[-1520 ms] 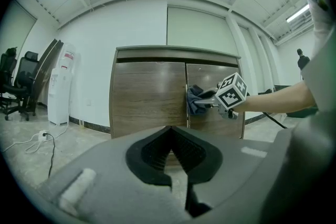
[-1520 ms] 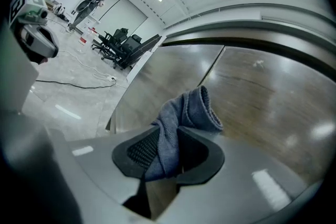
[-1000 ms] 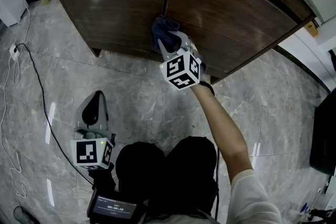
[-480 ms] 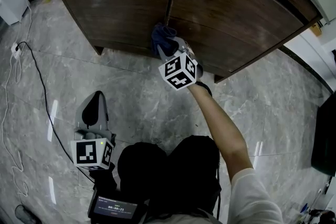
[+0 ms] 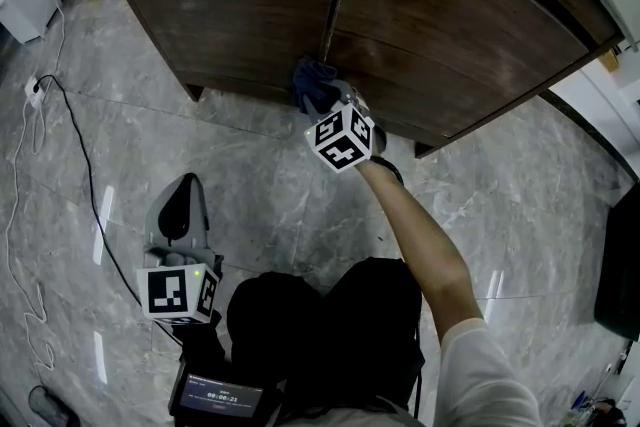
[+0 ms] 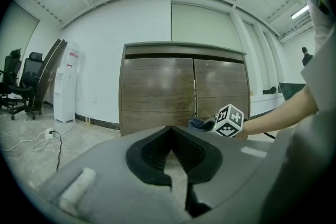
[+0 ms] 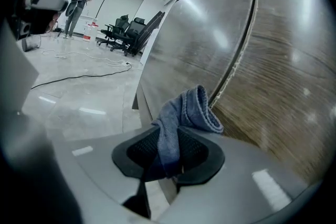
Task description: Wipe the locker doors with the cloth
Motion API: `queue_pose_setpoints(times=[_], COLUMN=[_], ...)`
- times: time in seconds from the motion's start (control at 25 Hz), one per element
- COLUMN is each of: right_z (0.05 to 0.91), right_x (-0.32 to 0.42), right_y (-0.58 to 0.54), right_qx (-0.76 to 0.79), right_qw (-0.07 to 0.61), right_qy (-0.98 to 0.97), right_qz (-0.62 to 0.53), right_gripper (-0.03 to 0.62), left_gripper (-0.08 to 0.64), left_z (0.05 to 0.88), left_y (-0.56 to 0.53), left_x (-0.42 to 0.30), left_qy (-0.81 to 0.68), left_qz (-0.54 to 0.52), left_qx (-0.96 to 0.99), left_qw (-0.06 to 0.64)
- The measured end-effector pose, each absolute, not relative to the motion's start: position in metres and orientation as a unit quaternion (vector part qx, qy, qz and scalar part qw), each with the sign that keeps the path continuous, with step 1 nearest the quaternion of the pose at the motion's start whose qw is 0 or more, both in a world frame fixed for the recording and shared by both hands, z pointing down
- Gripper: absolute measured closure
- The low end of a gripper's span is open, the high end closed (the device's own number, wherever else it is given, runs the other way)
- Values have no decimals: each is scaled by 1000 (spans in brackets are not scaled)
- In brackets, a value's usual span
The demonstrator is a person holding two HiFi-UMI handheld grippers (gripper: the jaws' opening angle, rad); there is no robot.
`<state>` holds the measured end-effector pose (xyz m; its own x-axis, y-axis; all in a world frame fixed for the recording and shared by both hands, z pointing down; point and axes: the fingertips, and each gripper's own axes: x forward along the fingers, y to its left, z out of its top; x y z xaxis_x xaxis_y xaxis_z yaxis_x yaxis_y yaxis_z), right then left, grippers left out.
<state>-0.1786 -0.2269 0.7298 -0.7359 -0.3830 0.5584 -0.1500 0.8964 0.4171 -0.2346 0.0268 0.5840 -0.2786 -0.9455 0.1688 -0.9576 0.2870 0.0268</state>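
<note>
The right gripper [image 7: 168, 157] is clenched on the cloth [image 7: 178, 118]. A blue-grey strip of it runs down between the two black pads, and a folded bunch stands out in front of them. In the head view this right gripper [image 5: 322, 98] is at the upper middle of the frame. There the cloth [image 5: 312, 80] lies against the locker, low on its front, at the seam between the left door [image 5: 240, 5] and the right door [image 5: 450, 35].

The left gripper [image 6: 170, 152] grasps nothing. Its pads meet at the tips, and only floor shows in the gap behind them. In the head view the left gripper [image 5: 178, 205] is at the lower left, well apart from the locker, over the marble floor [image 5: 250, 165].

The locker is the only container here. Both doors are shut, so its inside is hidden.

Only the left gripper view shows the whole front of the locker upright. There the left door [image 6: 157, 92] and the right door [image 6: 220, 86] stand side by side, with the cloth [image 6: 198, 123] at their lower edge. A white appliance [image 6: 65, 84] and dark office chairs [image 6: 18, 84] are at the left of that frame.

Only the right gripper view shows a person [image 7: 79, 8] standing far off at the upper left. It also shows the wood grain of the right door [image 7: 283, 60] from close.

Only the head view shows the forearm [image 5: 420, 235] behind the right gripper. It also shows a black cable [image 5: 85, 175] on the floor and a small screen [image 5: 218, 400] at the bottom edge.
</note>
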Motion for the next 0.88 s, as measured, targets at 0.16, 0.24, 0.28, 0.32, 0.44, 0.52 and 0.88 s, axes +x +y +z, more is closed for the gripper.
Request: queue_pose_setpoints(times=[0.16,0.24,0.28,0.32,0.44,0.52,0.88], right_z=[736,736,734,732,719,708,647], right_x=[-183,-184,-185,-186,-188,-189,-198], right_y=[-226,-225,-224,-223,-223,-223,-223], right_qx=[139,136,135,134,135,137,147], right_qw=[339,342,341,340,331,326,289], right_qy=[-914,-914,-914,-915,-917,-918,-923], right_qz=[-171,-173,-174,-174,-175,-181,-207], right_gripper=[486,486,486,486,486,486,486], left_gripper=[557,557,557,557,557,557,557], left_z=[585,585,585,585,583,583,580], left_y=[29,30,30,31,31,31,32], left_x=[-236,-237,-237,-237,-237,-236,-234], left_qy=[-800,-801,-801,-801,-802,-801,-800], left_qz=[41,41,41,40,39,39,34], left_qx=[593,593,592,592,592,593,594], left_qw=[77,78,78,77,75,76,75])
